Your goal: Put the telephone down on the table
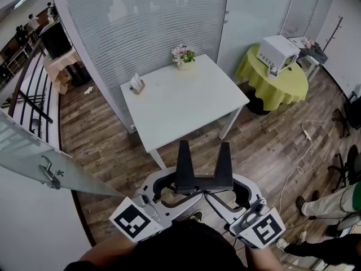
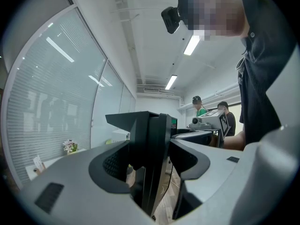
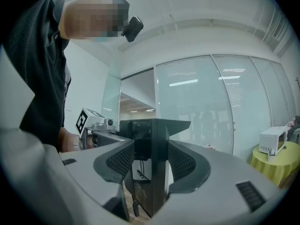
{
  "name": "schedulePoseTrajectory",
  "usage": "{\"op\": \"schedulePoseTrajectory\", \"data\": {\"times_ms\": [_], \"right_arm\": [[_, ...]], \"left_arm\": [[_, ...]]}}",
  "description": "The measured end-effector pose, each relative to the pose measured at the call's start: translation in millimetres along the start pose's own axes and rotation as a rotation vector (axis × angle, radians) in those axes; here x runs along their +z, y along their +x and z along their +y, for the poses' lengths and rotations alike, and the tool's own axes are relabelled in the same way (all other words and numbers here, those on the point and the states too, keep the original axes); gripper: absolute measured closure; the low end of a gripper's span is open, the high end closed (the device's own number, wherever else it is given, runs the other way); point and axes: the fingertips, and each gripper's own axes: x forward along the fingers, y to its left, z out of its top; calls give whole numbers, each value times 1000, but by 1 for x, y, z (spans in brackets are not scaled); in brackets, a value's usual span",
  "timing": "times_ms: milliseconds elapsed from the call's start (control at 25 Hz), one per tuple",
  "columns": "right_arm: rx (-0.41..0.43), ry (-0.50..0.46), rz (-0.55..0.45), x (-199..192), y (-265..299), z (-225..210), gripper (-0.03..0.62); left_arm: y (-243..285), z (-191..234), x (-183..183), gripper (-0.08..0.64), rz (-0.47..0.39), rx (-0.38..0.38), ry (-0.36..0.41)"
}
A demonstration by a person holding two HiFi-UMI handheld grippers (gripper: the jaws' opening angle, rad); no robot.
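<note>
The black telephone (image 1: 203, 173), a dark body with two upright prongs, hangs in the air just short of the near edge of the white table (image 1: 186, 103). It is pinched from both sides. My left gripper (image 1: 172, 186) is shut on its left side and my right gripper (image 1: 232, 186) on its right side. In the left gripper view the telephone (image 2: 151, 153) fills the gap between the grey jaws of the left gripper (image 2: 151, 162). In the right gripper view the telephone (image 3: 153, 153) sits clamped the same way in the right gripper (image 3: 152, 162).
A flower pot (image 1: 184, 56) and a small card holder (image 1: 137, 84) stand at the table's far edge. To the right is a round yellow-covered table (image 1: 285, 83) with a white appliance (image 1: 276, 52). A glass door (image 1: 34, 157) stands left; a white cable (image 1: 299, 162) lies on the floor and a person's leg (image 1: 333, 202) shows right.
</note>
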Motion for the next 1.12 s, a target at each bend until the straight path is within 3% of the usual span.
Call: {"op": "schedulePoseTrajectory", "data": {"times_ms": [360, 680, 1120], "right_arm": [[39, 21, -48, 9, -24, -15, 354], [22, 16, -23, 1, -35, -31, 356], [-3, 35, -34, 3, -1, -65, 355]], "left_arm": [[26, -19, 2, 293, 3, 19, 10], [41, -23, 1, 293, 8, 23, 13], [64, 21, 5, 293, -4, -14, 15]]}}
